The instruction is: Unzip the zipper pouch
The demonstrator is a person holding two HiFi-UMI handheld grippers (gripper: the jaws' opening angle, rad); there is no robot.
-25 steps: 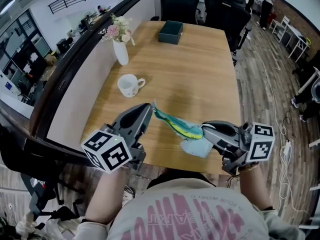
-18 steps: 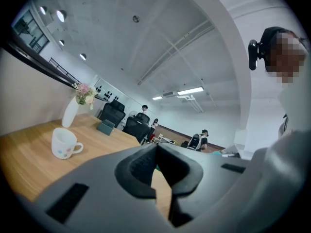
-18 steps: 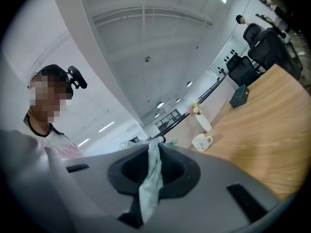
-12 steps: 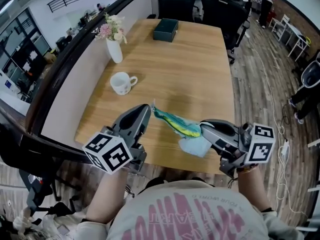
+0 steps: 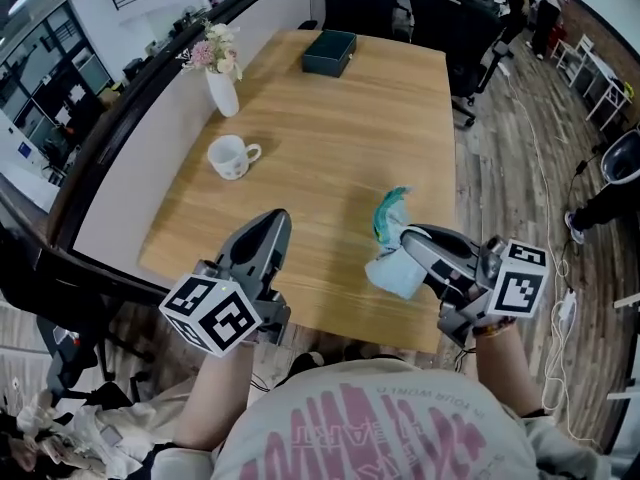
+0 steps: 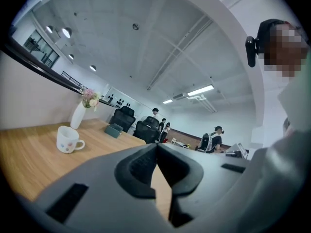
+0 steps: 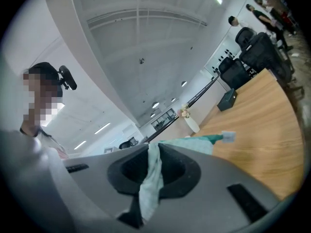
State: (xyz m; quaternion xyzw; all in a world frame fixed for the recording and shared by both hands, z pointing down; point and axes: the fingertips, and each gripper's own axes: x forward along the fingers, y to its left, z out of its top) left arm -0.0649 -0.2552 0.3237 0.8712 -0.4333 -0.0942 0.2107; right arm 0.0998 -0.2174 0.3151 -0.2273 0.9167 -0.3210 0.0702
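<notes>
Head view: The right hand-held gripper (image 5: 405, 238) is clamping the zipper pouch (image 5: 391, 215) at the lower right of centre, above the near edge of the tabletop (image 5: 330, 138). The teal end of the pouch is sticking up past the jaw tips, and a pale fold is hanging below them. Whether the pouch is touching the wood cannot be told. The left hand-held gripper (image 5: 274, 220) is hovering at the lower left of centre, well apart from the pouch. A mug (image 5: 228, 156) is standing at the upper left.

Left gripper view: The jaws of the left hand-held gripper (image 6: 156, 147) are pressing together with nothing between them.

Right gripper view: The jaws of the right hand-held gripper (image 7: 154, 148) are pinching a strip of pale fabric, and the zipper pouch (image 7: 201, 142) is stretching off to the right. A small pale tab (image 7: 228, 136) is showing at its far end, probably the zip pull.

Procedure: The step in hand is judged to be taking the pull. The left jaws are needing to open first, then close on the tab alone, not on cloth, while the right grip is holding the fabric taut along the zip line
</notes>
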